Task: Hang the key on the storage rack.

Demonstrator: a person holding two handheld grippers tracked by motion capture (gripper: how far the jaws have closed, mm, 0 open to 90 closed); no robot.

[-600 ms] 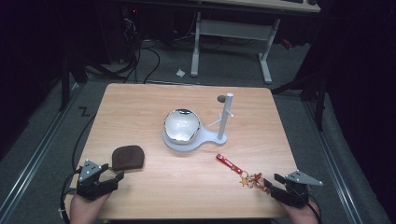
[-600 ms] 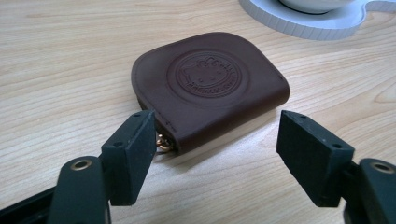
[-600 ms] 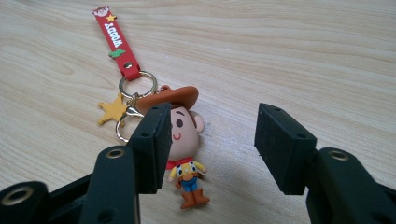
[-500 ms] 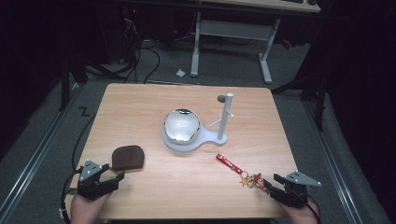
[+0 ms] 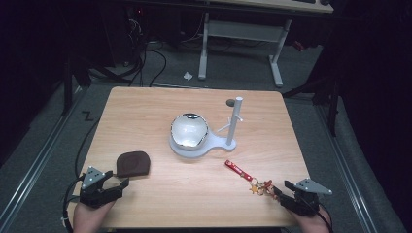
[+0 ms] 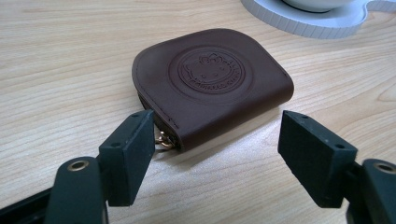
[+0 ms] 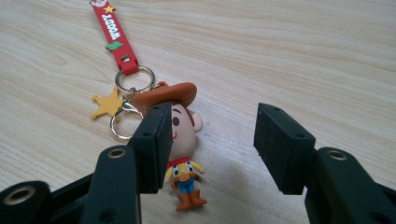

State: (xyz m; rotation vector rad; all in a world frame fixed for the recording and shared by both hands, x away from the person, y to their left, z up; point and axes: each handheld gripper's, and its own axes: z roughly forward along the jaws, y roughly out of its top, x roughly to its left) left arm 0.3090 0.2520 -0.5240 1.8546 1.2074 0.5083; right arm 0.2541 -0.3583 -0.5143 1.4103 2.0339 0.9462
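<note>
Both hand-held grippers sit at the bottom of the high view, each with its jaws spread wide and nothing clamped. Low at the left, the left hand-held gripper (image 5: 119,184) points at a brown leather pouch (image 5: 133,162) lying flat on the table (image 5: 145,111); in the left gripper view the pouch (image 6: 212,84) fills the upper middle, its near edge just beyond the gap of the left hand-held gripper (image 6: 215,140) — a small gold ring shows beside the left jaw, and neither pad presses on the leather. Low at the right, the right hand-held gripper (image 5: 282,191) reaches a keychain (image 5: 250,177). In the right gripper view, the right hand-held gripper (image 7: 210,140) straddles the cowboy figure (image 7: 182,154), which lies close against the left jaw — whether they touch I cannot tell — while its red strap (image 7: 114,35) runs to the upper left. A white stand (image 5: 201,143) with a shiny dome (image 5: 188,129) sits mid-table.
</note>
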